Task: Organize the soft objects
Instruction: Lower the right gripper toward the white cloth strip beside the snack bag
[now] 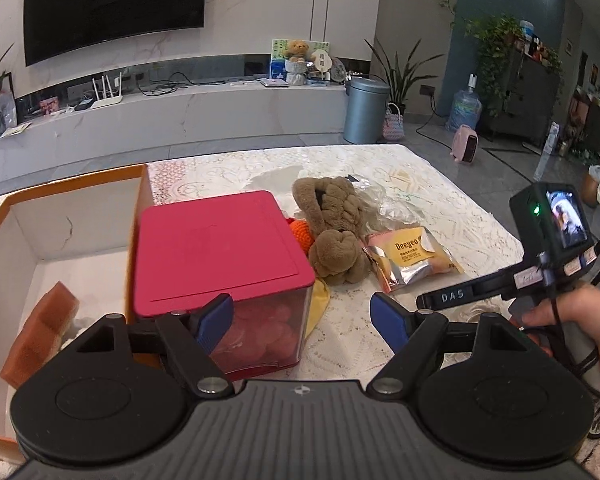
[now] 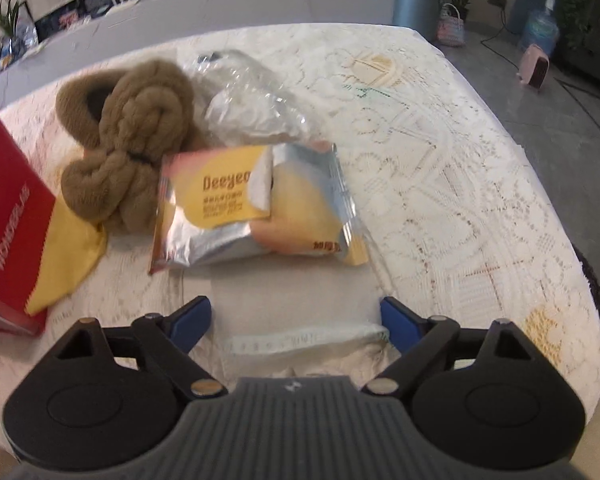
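A brown knotted plush scarf (image 1: 334,226) (image 2: 130,136) lies mid-table. A yellow-and-silver Deeyeo wipes pack (image 1: 412,258) (image 2: 252,208) lies right of it. An orange knitted item (image 1: 302,232) peeks behind the red-lidded box (image 1: 220,248), and a yellow cloth (image 2: 72,248) lies under that box. An orange sponge (image 1: 40,334) sits in the open cardboard box (image 1: 72,208). My left gripper (image 1: 302,320) is open and empty, in front of the red box. My right gripper (image 2: 296,318) is open, just short of the wipes pack, over a pale folded cloth (image 2: 300,340).
Crumpled clear plastic (image 2: 248,100) lies behind the scarf and the pack. The lace-covered table (image 2: 440,160) ends at the right, with floor beyond. The right handheld gripper and hand show in the left wrist view (image 1: 552,264).
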The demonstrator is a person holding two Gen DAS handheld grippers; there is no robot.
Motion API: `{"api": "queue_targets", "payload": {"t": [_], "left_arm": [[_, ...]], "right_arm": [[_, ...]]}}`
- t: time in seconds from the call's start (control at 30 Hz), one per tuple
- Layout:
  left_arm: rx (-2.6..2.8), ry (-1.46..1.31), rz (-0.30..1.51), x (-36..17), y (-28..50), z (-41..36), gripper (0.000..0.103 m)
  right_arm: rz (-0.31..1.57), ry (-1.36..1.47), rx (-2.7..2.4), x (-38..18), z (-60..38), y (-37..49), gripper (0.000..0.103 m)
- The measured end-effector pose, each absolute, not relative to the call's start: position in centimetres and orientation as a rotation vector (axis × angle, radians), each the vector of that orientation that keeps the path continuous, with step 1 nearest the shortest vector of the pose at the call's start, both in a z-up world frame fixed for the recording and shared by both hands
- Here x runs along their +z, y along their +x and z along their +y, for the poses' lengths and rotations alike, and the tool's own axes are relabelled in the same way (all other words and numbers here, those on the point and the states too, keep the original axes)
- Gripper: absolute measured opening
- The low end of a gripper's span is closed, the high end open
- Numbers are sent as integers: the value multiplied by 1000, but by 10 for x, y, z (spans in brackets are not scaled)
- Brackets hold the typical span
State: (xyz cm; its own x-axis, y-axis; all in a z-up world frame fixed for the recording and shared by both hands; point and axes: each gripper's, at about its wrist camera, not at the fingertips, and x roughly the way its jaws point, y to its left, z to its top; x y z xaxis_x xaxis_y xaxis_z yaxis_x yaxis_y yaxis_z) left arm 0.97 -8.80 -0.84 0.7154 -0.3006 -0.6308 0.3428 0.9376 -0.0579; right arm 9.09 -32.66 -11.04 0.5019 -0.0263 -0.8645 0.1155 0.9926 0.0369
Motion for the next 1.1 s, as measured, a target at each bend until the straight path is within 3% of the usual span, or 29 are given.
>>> {"api": "queue_targets", "payload": {"t": [0.03,0.17,0.2,0.27,0.47,0.83,1.1], "left_arm": [[-363,59,684,-6,9,-86,92],[-373,18,676,1,8,-80,92],[-373,10,676,3,8,-78,92],[-372,-6,681,3,8,-75,92],[-359,-47,691,5,11,-68,92],[-337,-73,698,2,11,-59,92],[-325,-68,718,-1,12,-57,92]], "right_arm": [[1041,89,-84,-110,-325,91,89],[1039,29,-126,-111,-318,89,65],[1033,19,-130,-110,-317,88,63],[1016,20,-145,-107,-318,84,45],[983,135,-132,-93,-336,70,9],[733,287,244,-13,-322,21,5],[954,201,123,-62,-309,48,8]]}}
